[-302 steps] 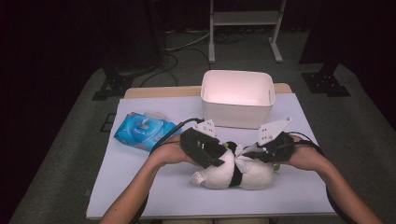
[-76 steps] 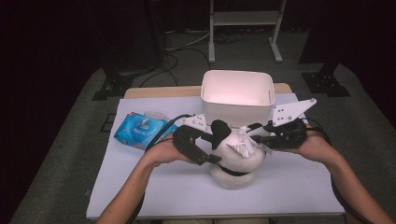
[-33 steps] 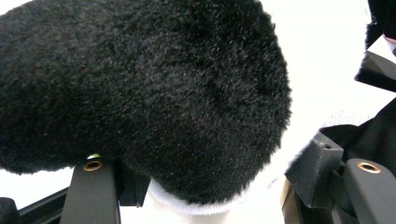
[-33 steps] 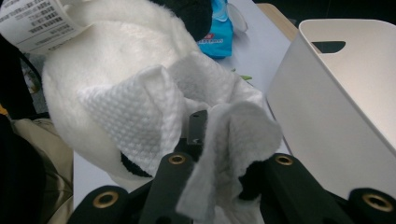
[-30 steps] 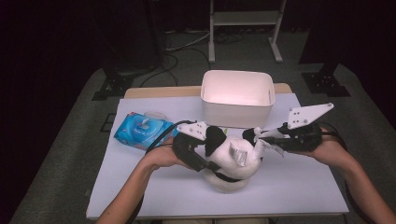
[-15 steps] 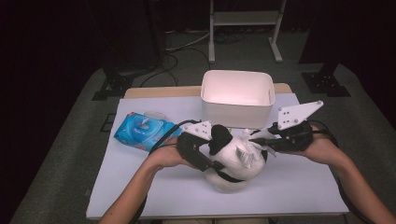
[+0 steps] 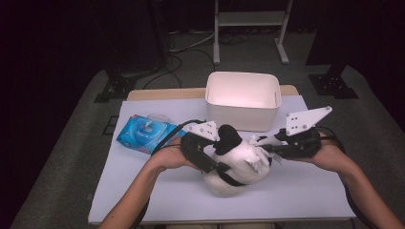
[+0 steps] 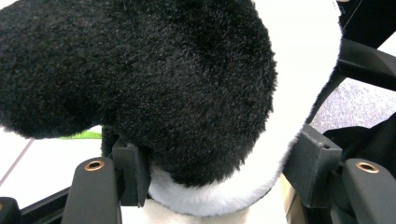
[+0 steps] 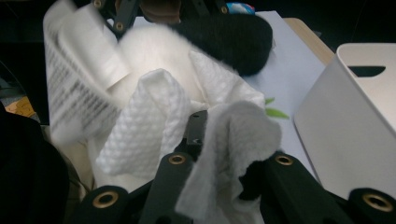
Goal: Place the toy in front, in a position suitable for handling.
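Left gripper clamped the plush in front of the bin; right gripper pinched a wipe against it. Best to hold the plush steady and wipe lightly.

Black-and-white plush toy, white waffle-textured wipe, blue packet.

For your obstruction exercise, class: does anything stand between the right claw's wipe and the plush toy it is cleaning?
Nothing visible does. The right claw is shut on the white wipe, which lies directly against the plush toy's white fur, while the left claw grips the toy.
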`<state>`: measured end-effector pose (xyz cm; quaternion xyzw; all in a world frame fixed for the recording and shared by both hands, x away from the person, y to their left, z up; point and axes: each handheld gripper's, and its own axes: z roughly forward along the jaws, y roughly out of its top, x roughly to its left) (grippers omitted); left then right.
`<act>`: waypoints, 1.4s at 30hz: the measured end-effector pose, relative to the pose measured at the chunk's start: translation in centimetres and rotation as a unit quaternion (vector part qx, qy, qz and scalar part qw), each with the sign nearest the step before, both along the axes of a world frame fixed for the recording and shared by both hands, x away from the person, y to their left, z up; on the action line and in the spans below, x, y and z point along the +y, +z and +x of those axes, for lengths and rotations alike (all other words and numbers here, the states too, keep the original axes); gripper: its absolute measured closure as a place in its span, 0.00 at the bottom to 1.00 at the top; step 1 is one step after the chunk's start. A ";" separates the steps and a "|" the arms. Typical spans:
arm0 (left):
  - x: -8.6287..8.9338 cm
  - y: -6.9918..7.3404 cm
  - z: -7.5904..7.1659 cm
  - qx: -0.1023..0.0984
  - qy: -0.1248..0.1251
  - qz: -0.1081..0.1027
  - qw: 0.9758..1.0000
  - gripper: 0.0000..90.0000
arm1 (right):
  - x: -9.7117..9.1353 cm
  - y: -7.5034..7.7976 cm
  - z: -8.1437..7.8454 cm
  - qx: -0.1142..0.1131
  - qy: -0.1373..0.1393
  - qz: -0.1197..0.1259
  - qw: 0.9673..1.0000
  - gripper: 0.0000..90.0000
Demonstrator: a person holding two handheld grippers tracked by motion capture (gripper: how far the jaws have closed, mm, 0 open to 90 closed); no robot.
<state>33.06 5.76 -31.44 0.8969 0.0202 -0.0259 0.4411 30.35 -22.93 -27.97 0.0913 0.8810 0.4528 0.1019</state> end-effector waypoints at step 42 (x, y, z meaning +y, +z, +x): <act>-1.3 1.5 0.4 -0.020 0.012 0.044 0.999 0.39 | 0.1 0.2 0.2 -0.007 -0.004 0.003 1.000 0.87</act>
